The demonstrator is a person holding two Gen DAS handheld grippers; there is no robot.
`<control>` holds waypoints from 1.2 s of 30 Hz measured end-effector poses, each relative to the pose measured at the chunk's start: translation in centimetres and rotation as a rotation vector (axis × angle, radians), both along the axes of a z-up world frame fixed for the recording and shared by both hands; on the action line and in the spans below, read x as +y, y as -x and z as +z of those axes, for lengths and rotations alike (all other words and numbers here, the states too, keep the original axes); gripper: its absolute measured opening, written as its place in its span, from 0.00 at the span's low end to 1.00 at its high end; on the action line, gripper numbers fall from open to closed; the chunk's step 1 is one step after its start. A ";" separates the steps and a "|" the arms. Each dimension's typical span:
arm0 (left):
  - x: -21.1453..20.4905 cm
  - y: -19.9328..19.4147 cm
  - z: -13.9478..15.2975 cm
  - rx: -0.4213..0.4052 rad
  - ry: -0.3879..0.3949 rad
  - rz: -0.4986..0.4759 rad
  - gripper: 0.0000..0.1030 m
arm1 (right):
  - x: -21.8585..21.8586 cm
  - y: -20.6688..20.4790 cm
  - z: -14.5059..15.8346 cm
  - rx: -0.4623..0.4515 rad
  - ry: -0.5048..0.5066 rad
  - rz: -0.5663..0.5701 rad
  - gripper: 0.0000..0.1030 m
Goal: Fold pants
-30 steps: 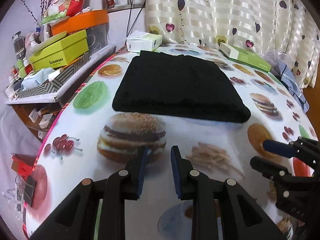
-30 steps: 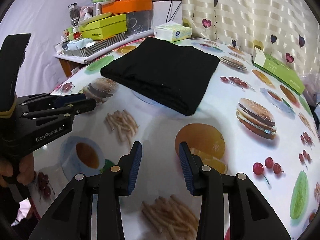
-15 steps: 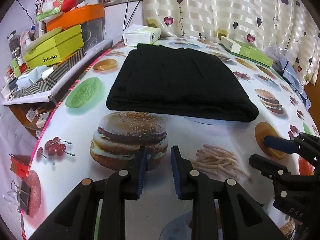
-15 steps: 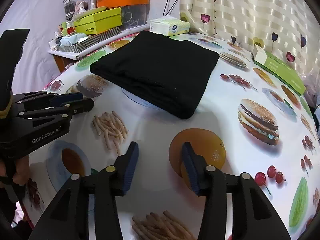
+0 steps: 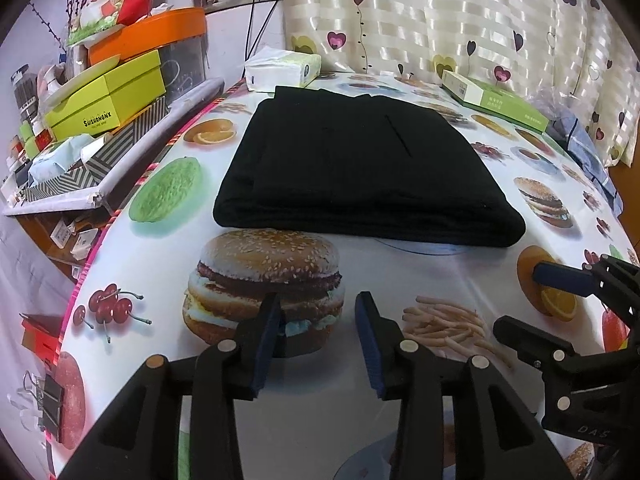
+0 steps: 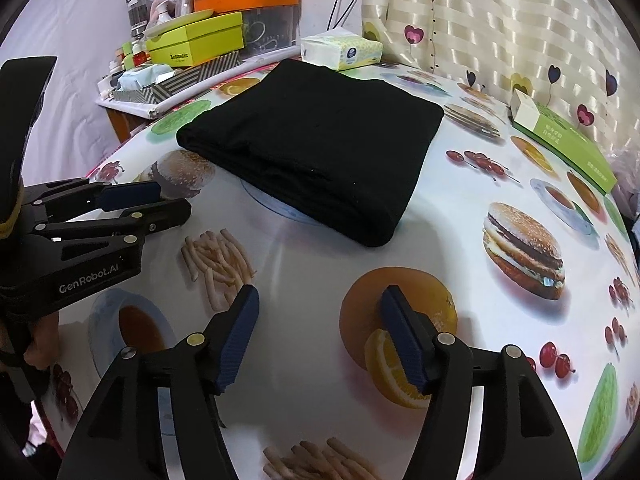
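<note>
The black pants (image 5: 360, 168) lie folded into a thick rectangle on the food-print tablecloth (image 5: 280, 420), also seen in the right wrist view as a dark block (image 6: 320, 152). My left gripper (image 5: 318, 312) hovers short of the pants' near fold, over a printed burger; its jaws are opening and hold nothing. My right gripper (image 6: 318, 304) is over a printed orange, nearer than the pants' corner, jaws opening and empty. Each gripper shows in the other's view: the right gripper (image 5: 520, 300) at the right edge, the left gripper (image 6: 172, 200) at the left.
A tissue pack (image 5: 282, 70) and a green flat box (image 5: 492, 100) sit behind the pants. Stacked yellow-green and orange boxes (image 5: 108, 96) crowd a side shelf at left. A heart-print curtain (image 5: 460, 16) hangs at the back. Blue cloth (image 5: 588, 156) lies at the right table edge.
Both grippers' jaws have spread wider, with nothing between them. The pants look slightly nearer in both views.
</note>
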State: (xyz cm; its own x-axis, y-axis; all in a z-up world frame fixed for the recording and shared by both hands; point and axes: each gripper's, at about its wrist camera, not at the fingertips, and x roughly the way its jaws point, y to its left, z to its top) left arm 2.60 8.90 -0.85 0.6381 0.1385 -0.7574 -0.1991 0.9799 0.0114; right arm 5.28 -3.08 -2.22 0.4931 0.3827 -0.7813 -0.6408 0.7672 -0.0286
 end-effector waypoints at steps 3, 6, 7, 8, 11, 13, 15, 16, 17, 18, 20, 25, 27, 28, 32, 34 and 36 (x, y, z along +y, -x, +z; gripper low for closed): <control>0.1 0.0 0.0 0.000 0.001 -0.003 0.41 | 0.0 -0.1 -0.1 0.000 0.001 -0.003 0.65; 0.1 -0.1 0.0 0.000 0.003 -0.004 0.41 | 0.0 -0.1 -0.1 0.001 0.000 -0.004 0.65; 0.1 0.0 0.0 0.000 0.003 -0.003 0.41 | 0.0 -0.1 -0.1 0.000 0.001 -0.004 0.66; 0.1 0.0 0.0 0.000 0.004 -0.002 0.41 | 0.0 -0.1 -0.1 0.000 0.002 -0.004 0.66; 0.1 0.0 0.0 -0.001 0.007 -0.001 0.41 | 0.0 -0.1 -0.1 0.000 0.001 -0.004 0.67; 0.1 0.0 0.0 -0.001 0.010 0.000 0.43 | 0.0 -0.1 -0.1 0.002 0.001 -0.006 0.68; 0.0 0.0 0.0 0.000 0.010 0.002 0.43 | 0.0 -0.2 -0.1 0.002 0.000 -0.006 0.68; 0.0 0.0 0.0 0.000 0.010 0.003 0.44 | 0.0 -0.2 -0.1 0.002 0.001 -0.006 0.68; 0.0 0.0 0.0 0.000 0.010 0.003 0.44 | 0.0 -0.2 -0.1 0.001 0.002 -0.006 0.68; 0.0 0.0 0.0 0.000 0.009 0.002 0.44 | 0.0 -0.2 -0.1 0.001 0.001 -0.006 0.68; 0.0 0.0 0.0 0.000 0.010 0.003 0.45 | 0.0 -0.2 -0.1 0.003 0.000 -0.006 0.68; 0.2 -0.1 0.0 0.000 0.011 0.004 0.47 | 0.0 -0.2 -0.1 0.002 0.001 -0.005 0.68; 0.4 -0.1 -0.1 0.002 0.006 0.016 0.52 | 0.0 -0.2 -0.1 0.002 0.001 -0.005 0.68; 0.6 -0.1 -0.1 0.003 0.010 0.022 0.53 | 0.0 -0.2 -0.1 0.002 0.000 -0.005 0.68; 0.7 -0.1 -0.2 0.002 0.014 0.024 0.53 | 0.0 -0.2 -0.1 0.002 0.001 -0.005 0.68; 0.7 -0.1 -0.2 0.002 0.014 0.024 0.54 | 0.0 -0.2 -0.1 0.002 0.001 -0.005 0.68; 0.7 -0.1 -0.2 0.002 0.014 0.024 0.54 | -0.1 -0.2 -0.1 0.001 0.002 -0.005 0.69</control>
State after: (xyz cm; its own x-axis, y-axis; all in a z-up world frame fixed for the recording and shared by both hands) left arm 2.68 9.64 -1.03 0.6330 0.1430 -0.7608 -0.2221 0.9750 -0.0014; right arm 5.48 -3.14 -2.32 0.4940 0.3789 -0.7826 -0.6368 0.7705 -0.0289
